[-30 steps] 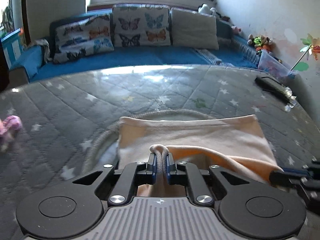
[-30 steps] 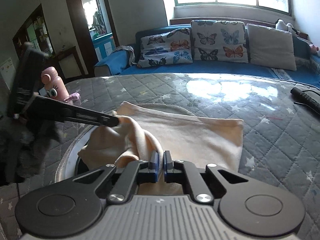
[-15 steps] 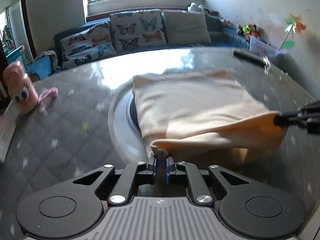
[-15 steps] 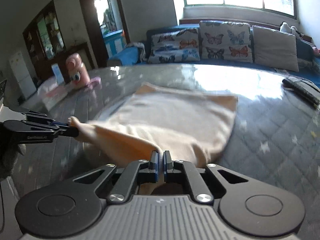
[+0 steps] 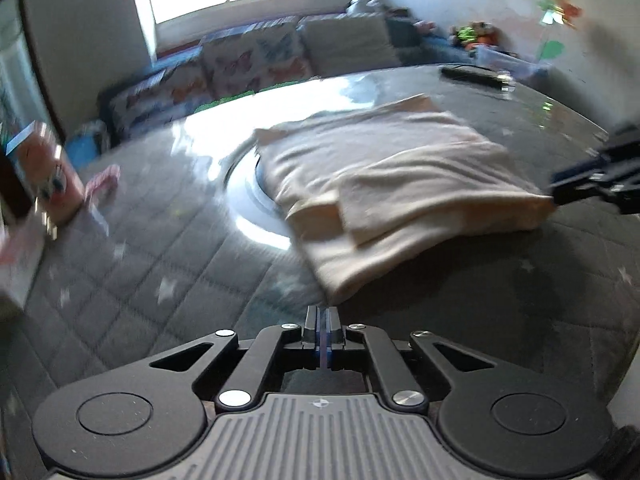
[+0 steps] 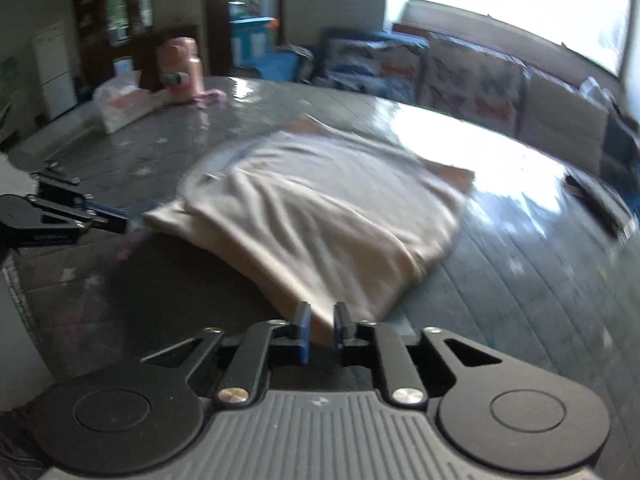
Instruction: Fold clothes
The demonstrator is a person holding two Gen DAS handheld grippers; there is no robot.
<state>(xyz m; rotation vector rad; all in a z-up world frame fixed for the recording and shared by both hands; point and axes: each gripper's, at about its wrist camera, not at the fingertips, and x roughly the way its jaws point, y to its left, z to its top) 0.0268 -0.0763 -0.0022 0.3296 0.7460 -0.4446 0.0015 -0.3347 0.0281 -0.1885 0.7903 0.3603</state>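
Both grippers angled down toward the quilted grey counter [image 5: 168, 240]. The left gripper [image 5: 321, 316] had its jaws clenched with nothing between them, just short of the folded cream garment's [image 5: 384, 184] near corner. The right gripper [image 6: 321, 322] had its jaws opening, the garment's other near corner lying loose between them. The garment lay flat mid-counter, folded edge nearest, its long axis running crosswise between the grippers.

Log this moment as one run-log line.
stage: fold laid down | garment: folded on table | left hand-held gripper: shut, empty | right hand-held gripper: opening, releasing garment edge
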